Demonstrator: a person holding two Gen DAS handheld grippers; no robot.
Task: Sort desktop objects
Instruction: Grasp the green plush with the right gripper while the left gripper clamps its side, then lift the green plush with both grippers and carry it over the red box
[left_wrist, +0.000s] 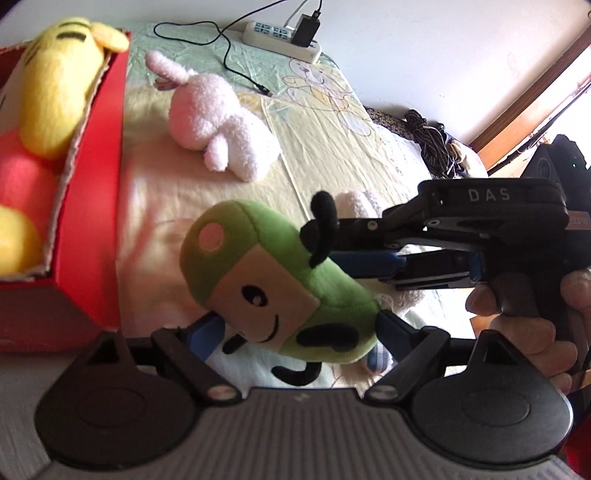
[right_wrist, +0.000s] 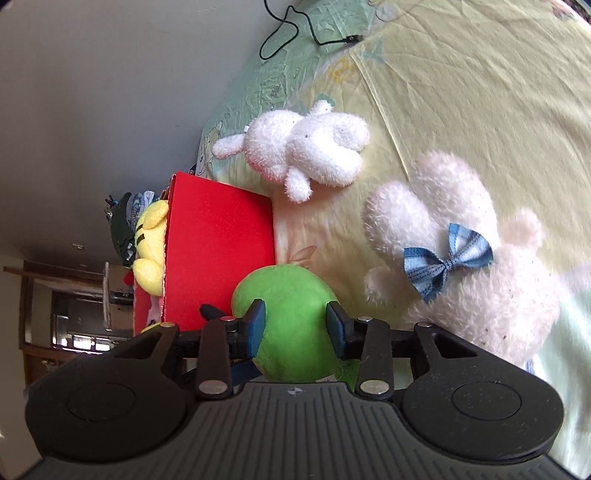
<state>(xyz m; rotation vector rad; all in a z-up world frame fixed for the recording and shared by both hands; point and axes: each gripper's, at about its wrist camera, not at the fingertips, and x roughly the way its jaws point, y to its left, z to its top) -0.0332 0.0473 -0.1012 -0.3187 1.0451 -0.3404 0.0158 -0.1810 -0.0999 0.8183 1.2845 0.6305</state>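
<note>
Both my grippers are on the green plush (left_wrist: 280, 291) at once. L gripper (left_wrist: 295, 328) has its blue pads (left_wrist: 391, 328) pressed on the toy's lower body, one each side, clamped on it. R gripper (right_wrist: 295, 325) comes in from the right in the L cam, held by a hand (left_wrist: 532, 321), and its blue pads (right_wrist: 255, 325) squeeze the round green back in the R cam, so it's clenched on the same toy. Plush sits tilted, face toward the L cam, black antenna up by the R gripper's fingers; looks lifted above the sheet (left_wrist: 325, 155), can't be sure.

Just left of it stands the red box (left_wrist: 92, 206) w/ a yellow plush (left_wrist: 55, 96) inside, poking over the rim. Beyond, on the sheet, a pink-white bunny (left_wrist: 218, 122) lies on its side. Near the R gripper, a bigger white plush (right_wrist: 461, 258) w/ a blue bow (right_wrist: 447, 262) lies on the sheet, apart from the bunny. Far end of the bed: a power strip (left_wrist: 280, 40) w/ a black cable (left_wrist: 229, 51) trailing across the sheet.
</note>
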